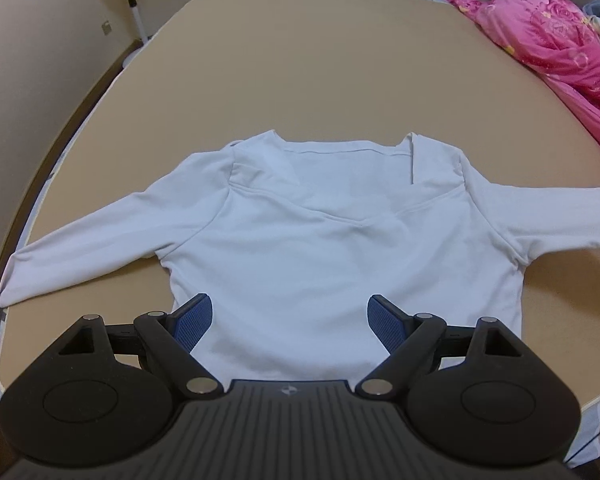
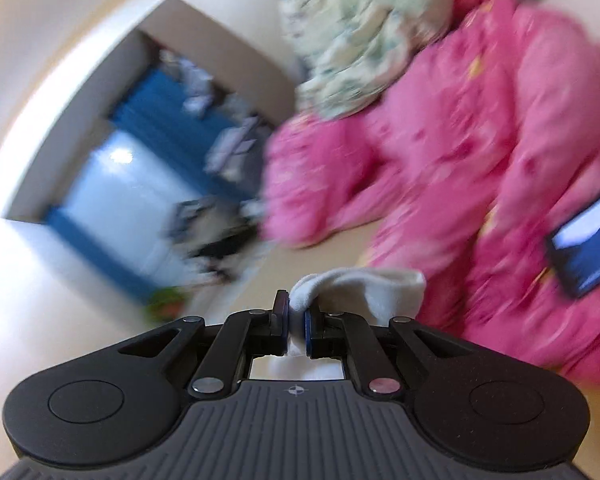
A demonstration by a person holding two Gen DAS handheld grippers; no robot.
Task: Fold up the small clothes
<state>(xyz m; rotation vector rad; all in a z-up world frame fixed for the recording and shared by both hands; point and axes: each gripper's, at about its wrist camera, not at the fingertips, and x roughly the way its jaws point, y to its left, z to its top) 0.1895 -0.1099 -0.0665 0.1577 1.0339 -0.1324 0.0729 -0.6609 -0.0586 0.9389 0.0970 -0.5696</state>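
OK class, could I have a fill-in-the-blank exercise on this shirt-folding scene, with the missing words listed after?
1. The long-sleeved shirt on the bed is coloured ____.
2. The left gripper has its jaws ____.
3. The right gripper is shut on the shirt's ____.
4. The quilt at the bed's right edge is coloured ____.

Missing words: white; open; sleeve; pink

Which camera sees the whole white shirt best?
The left wrist view: the white shirt lies spread flat on the bed, both sleeves out. The blurred right wrist view shows only a bunched bit of white cloth pinched in the right gripper.
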